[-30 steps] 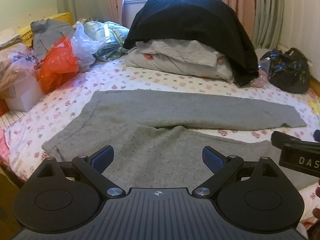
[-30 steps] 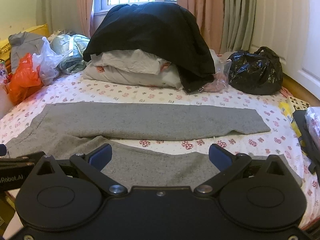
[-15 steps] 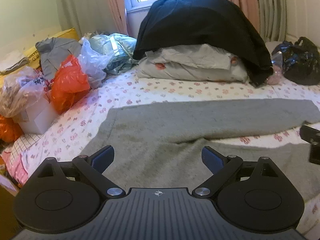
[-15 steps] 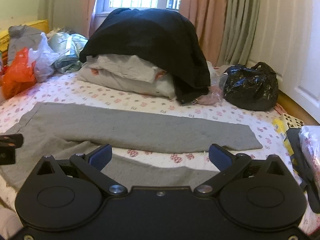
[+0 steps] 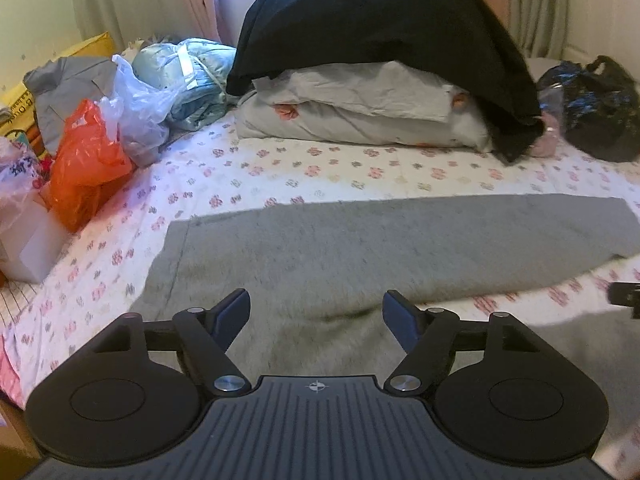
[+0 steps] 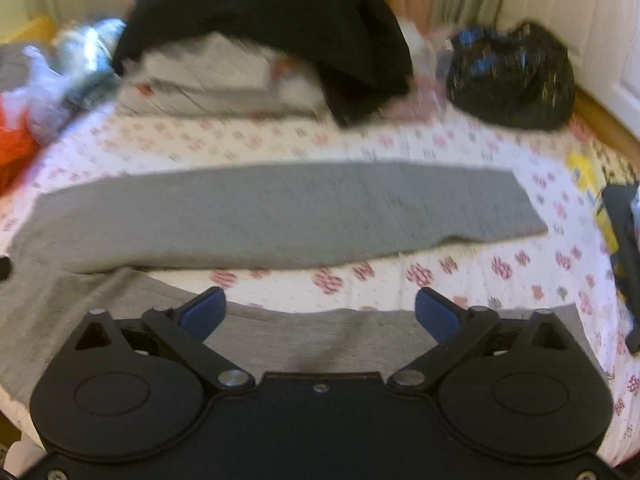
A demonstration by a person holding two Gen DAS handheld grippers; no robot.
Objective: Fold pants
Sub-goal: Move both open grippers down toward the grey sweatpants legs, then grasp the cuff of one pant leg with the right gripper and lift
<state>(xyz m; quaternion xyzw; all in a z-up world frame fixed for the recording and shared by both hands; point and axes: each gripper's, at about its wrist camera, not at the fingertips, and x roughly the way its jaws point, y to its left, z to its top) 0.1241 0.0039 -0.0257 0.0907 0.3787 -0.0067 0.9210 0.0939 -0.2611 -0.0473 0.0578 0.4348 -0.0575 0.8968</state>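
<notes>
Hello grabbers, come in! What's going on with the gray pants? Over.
Left gripper open, empty, over the waist end. Right gripper open, empty, over the near leg. Gray pants flat on the bed, legs apart, unfolded. Nothing on them.

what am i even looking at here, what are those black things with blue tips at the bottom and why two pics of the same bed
Those black things are handheld grippers, one in each of a person's hands; no robot arm is involved. Each carries a wide-angle camera looking forward along its two blue-padded fingers, so you get two pictures of one scene.

One picture is from the left gripper, the other from the right gripper. Both stand open and hold nothing.

On the floral bedsheet lie grey pants, spread flat with the legs apart; they are the thing to be folded. The left gripper is over the waist end, the right over the near leg.

Behind them are a black garment draped over pillows, an orange bag and a black bag.
</notes>
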